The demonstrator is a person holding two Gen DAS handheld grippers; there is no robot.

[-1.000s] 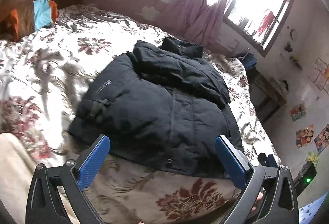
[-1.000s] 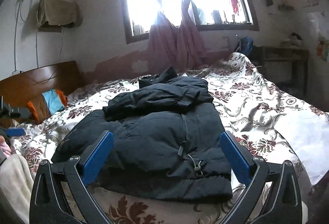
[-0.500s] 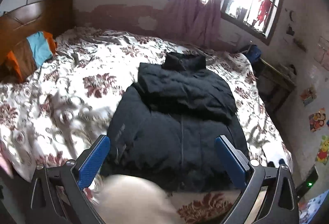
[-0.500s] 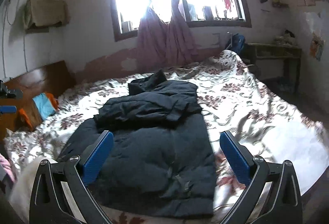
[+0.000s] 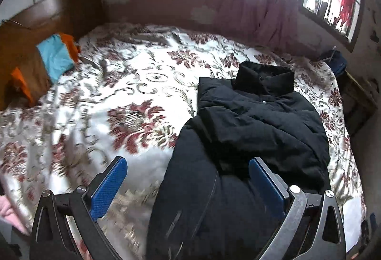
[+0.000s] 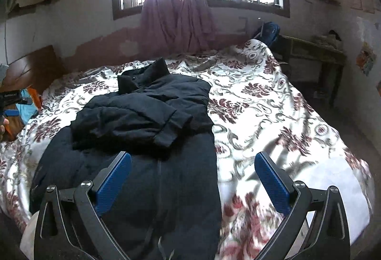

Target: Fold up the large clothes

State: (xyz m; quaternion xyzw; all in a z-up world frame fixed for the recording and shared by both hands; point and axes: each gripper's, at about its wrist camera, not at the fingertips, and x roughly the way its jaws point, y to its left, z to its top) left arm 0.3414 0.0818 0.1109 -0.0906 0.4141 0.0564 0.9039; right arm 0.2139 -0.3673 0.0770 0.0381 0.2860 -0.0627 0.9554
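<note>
A black padded jacket (image 5: 240, 145) lies flat on the floral bedspread (image 5: 133, 102), collar toward the window, with both sleeves folded across its chest. It also shows in the right wrist view (image 6: 147, 121). My left gripper (image 5: 188, 179) is open and empty, held above the jacket's left edge near the hem. My right gripper (image 6: 193, 176) is open and empty, held above the jacket's lower right part. Neither touches the cloth.
A wooden headboard (image 5: 54, 12) with orange and blue pillows (image 5: 54, 55) stands at the left. Windows with pink curtains (image 6: 176, 17) are behind the bed. A small table (image 6: 314, 57) stands at the right, beyond the bed's edge.
Both grippers have risen and pulled back from the jacket's hem, so more of the bed shows. The left view has swung left. The jacket has not moved.
</note>
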